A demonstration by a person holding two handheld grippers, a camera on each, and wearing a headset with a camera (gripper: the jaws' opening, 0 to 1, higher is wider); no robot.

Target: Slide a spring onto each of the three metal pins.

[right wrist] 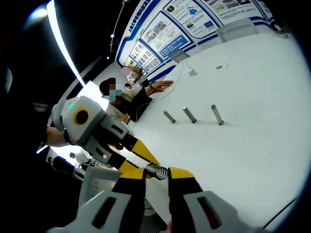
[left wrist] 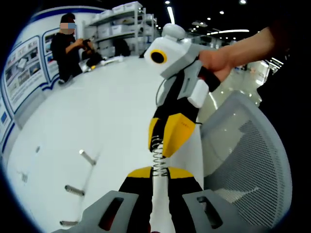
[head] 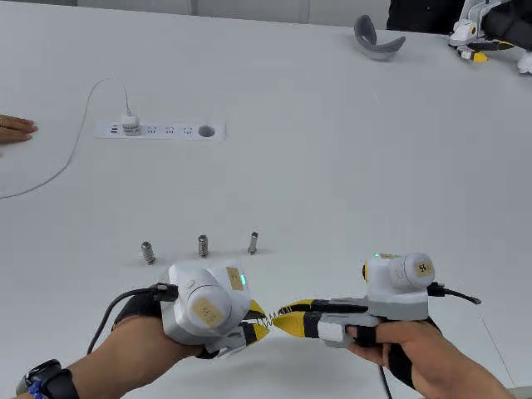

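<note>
The two grippers meet tip to tip low over the near edge of the worktop (head: pixel 349 166). The left gripper (head: pixel 252 326) and the right gripper (head: pixel 288 322) each have their jaws pinched almost together on one end of the same spring (head: pixel 273 314). The spring stretches across the short gap between them.

Just beyond, left of the middle, three pins stand in a row. The left pin (head: pixel 148 252) and the middle pin (head: pixel 203 245) each wear a coil, and the right pin (head: pixel 253 242) is bare. Open worktop lies between the held spring and that bare pin.

Farther back, towards the left edge, lies a power strip (head: pixel 166 130) with a white plug (head: pixel 129 124) and its cable (head: pixel 75 145). A person's hand (head: pixel 15 127) rests at the left edge. A grey curved piece (head: pixel 378 41) sits by the far edge, and spare grippers (head: pixel 478 33) lie at the far right corner.
</note>
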